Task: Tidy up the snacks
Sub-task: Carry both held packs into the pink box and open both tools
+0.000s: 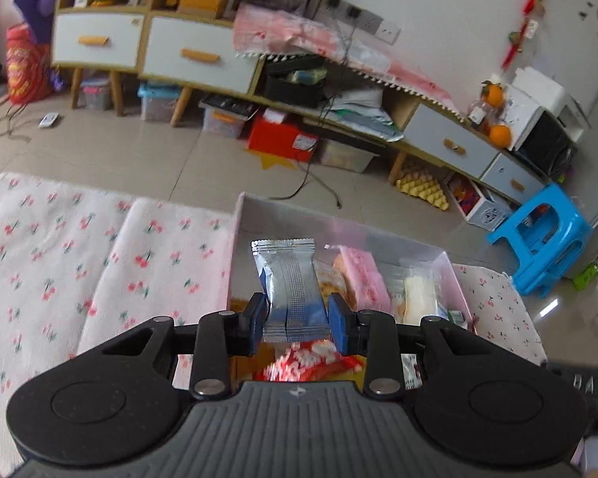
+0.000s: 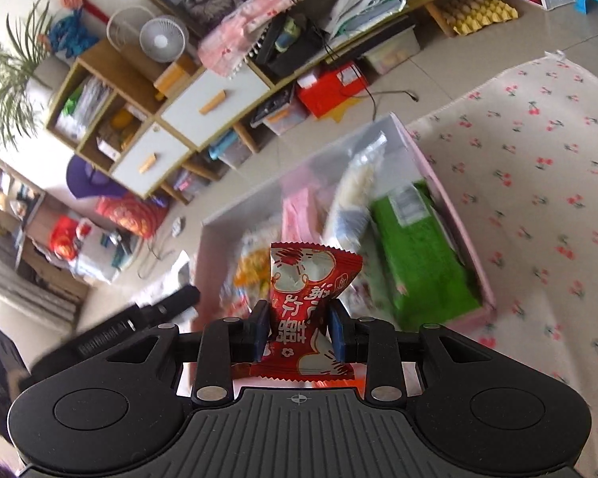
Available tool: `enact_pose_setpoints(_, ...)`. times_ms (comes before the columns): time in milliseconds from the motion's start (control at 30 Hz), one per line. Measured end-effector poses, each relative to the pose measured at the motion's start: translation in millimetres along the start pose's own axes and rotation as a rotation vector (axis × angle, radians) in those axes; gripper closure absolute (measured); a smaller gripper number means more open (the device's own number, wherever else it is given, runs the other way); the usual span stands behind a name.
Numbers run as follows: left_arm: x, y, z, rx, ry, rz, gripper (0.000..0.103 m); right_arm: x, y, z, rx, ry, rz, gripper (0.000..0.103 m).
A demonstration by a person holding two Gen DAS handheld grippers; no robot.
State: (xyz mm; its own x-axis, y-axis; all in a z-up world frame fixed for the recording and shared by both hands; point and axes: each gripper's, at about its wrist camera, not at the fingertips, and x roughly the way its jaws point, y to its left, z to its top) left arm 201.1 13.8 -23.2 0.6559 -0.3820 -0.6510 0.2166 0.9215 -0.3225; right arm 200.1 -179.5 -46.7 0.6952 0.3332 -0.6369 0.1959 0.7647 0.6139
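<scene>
My left gripper [image 1: 297, 314] is shut on a silver and blue snack packet [image 1: 289, 279] and holds it over the open pink box [image 1: 237, 239]. The box holds a pink wafer pack [image 1: 362, 279], a pale cream bar [image 1: 418, 292] and a red packet [image 1: 307, 362] below the fingers. My right gripper [image 2: 299, 328] is shut on a red snack packet with white cartoon print [image 2: 307, 298] above the same pink box [image 2: 438, 183]. A green pack [image 2: 418, 255] and a white rice-cracker pack [image 2: 358, 183] lie inside it.
The box sits on a white cloth with cherry print [image 1: 79, 247] [image 2: 538, 183]. Beyond the table edge is tiled floor [image 1: 159, 151], a low cabinet with drawers [image 1: 195, 55], a red carton [image 1: 283, 139] and a blue stool [image 1: 538, 239]. The other gripper's black body shows at the left [image 2: 139, 318].
</scene>
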Motion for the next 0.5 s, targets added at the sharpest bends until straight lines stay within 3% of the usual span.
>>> enact_pose_setpoints(167, 9.0, -0.5, -0.9, 0.045, -0.023, -0.006, 0.072, 18.1, -2.8, 6.1, 0.019, -0.022, 0.049, 0.073)
enact_pose_setpoints(400, 18.6, 3.1, 0.4, 0.002, -0.011, -0.007, 0.073, 29.5, -2.6, 9.6, 0.012, -0.016, 0.051, 0.069)
enact_pose_setpoints(500, 16.6, 0.3, 0.6, 0.013, -0.027, 0.001, 0.066, 29.2, -3.6, 10.1, 0.02, -0.01, 0.056, 0.068)
